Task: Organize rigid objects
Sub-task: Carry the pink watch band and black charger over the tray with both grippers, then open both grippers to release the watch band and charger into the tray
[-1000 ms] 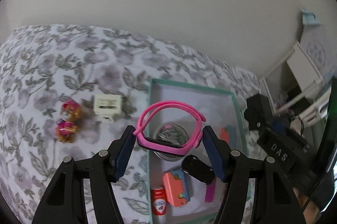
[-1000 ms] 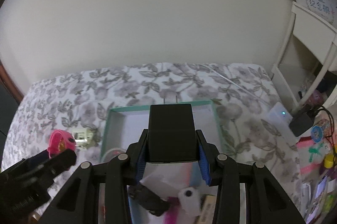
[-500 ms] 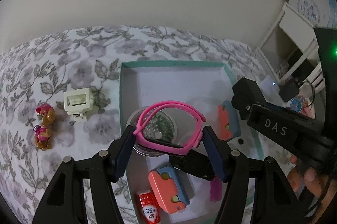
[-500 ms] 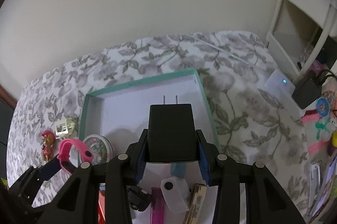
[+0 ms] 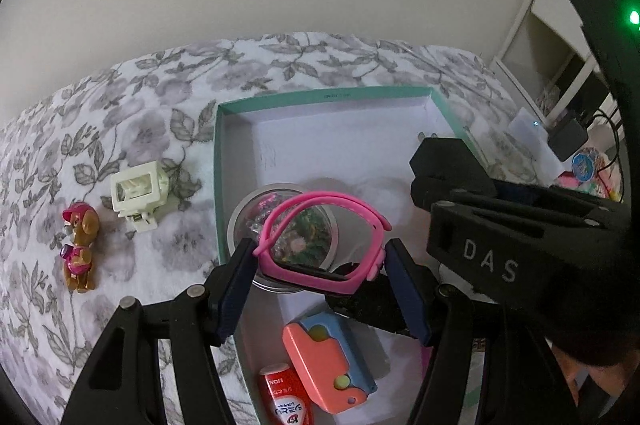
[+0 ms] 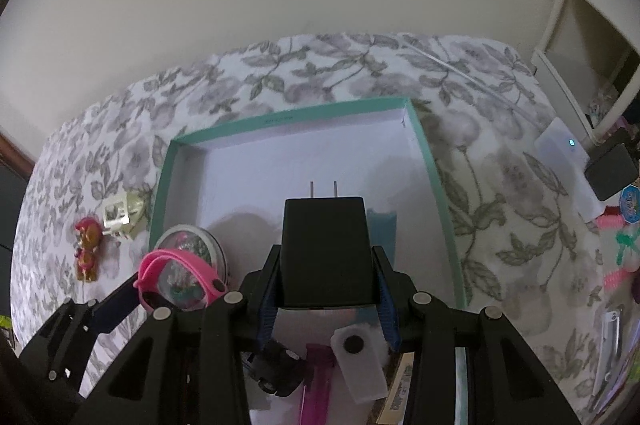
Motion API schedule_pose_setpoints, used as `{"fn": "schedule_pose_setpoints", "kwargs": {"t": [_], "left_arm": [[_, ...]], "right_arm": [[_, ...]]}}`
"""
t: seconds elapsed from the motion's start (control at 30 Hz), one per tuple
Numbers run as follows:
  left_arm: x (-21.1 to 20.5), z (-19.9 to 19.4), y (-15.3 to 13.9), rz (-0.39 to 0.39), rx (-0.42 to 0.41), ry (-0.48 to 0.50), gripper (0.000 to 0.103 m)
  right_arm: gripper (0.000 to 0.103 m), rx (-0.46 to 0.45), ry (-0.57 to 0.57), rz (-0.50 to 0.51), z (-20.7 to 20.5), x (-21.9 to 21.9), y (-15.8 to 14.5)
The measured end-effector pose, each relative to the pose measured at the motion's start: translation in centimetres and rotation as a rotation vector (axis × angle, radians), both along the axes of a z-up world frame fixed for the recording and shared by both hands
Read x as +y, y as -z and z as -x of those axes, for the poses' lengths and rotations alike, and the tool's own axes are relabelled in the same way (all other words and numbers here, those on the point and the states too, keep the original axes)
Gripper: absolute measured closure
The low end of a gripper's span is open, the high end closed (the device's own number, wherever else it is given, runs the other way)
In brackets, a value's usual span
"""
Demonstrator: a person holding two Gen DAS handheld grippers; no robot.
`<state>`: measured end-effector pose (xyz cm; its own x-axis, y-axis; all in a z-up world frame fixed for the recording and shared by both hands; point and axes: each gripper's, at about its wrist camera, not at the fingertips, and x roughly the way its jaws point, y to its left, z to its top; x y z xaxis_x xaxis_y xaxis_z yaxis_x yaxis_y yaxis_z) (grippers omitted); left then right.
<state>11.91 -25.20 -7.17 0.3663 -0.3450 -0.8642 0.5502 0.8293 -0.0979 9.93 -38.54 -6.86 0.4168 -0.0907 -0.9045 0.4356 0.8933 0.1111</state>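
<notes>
Inside teal tray (image 5: 219,161): round tin (image 5: 280,221), orange toy (image 5: 324,361), red tube (image 5: 286,399).

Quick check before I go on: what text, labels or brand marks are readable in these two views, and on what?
"DAS": raised letters on the right gripper body, left wrist view.
Red tube in the teal box: white lettering, partly legible, roughly "LION" on top; the rest is too blurred.
Teal box far rim: small print, too small to read.
Black charger, pink watch: no text visible.
</notes>
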Motion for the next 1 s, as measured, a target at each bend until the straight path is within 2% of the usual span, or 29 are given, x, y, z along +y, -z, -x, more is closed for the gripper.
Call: {"fn": "schedule_pose_setpoints", "kwargs": {"t": [0.43,0.6,0.7,1.0], "left_arm": [[-0.1,-0.2,0.8,-0.019,0.042,0.007,0.036],[0.1,-0.3,0.6,-0.007,0.049,0.003,0.035],[0.1,-0.3,0.4,0.003,0.053,0.000,0.033],[1.3,-1.0,-1.2,0.067,0.050,-0.040,0.032]], "right_arm": [[0.058,0.029,-0.027,0.012,-0.3,0.5,0.1],[0.056,0.037,-0.027,0.031,-0.4,0.6,-0.1],[0.052,0.038,-0.025,0.033,-0.5,0.5,-0.1],[0.052,-0.040,0.005,0.053,-0.1,0.1,-2.9]]}}
